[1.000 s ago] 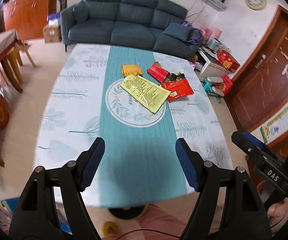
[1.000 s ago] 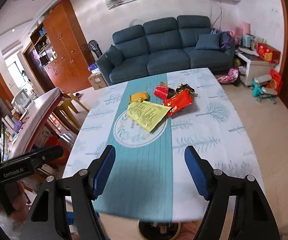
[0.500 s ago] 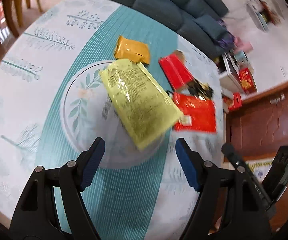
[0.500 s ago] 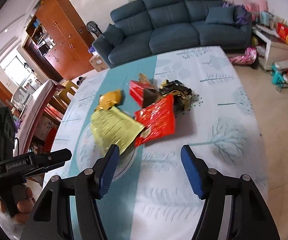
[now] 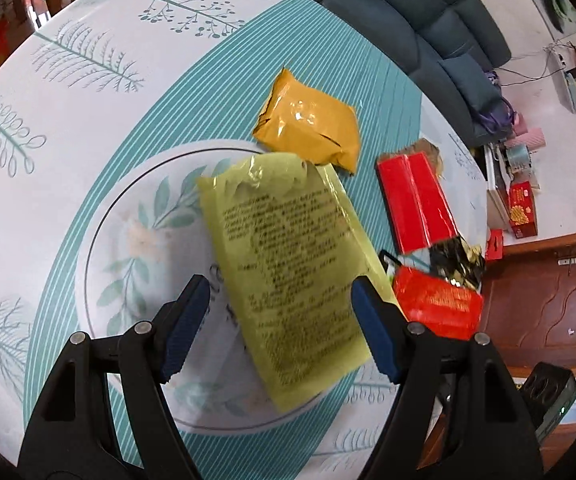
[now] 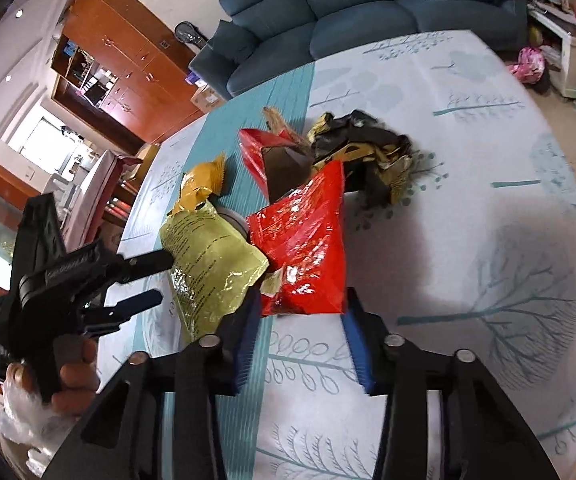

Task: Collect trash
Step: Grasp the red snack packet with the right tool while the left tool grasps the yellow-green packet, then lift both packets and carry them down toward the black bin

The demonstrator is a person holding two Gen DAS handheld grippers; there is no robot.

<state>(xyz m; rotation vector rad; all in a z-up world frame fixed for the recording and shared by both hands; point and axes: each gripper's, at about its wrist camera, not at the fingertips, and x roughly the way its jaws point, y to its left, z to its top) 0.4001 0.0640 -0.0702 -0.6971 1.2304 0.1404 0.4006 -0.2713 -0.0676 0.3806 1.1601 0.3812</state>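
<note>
Lengthwise toward the left claw [image 5: 280, 330], yellow wrapper [image 5: 288, 268], flat.

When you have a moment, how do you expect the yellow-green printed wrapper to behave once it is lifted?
The yellow-green wrapper looks like thin, empty film lying nearly flat, so it is probably very light and will droop from wherever it is pinched. Its glossy, crinkled surface suggests it may slip between the fingers. One corner lies against the red wrapper, so that may shift too.
</note>
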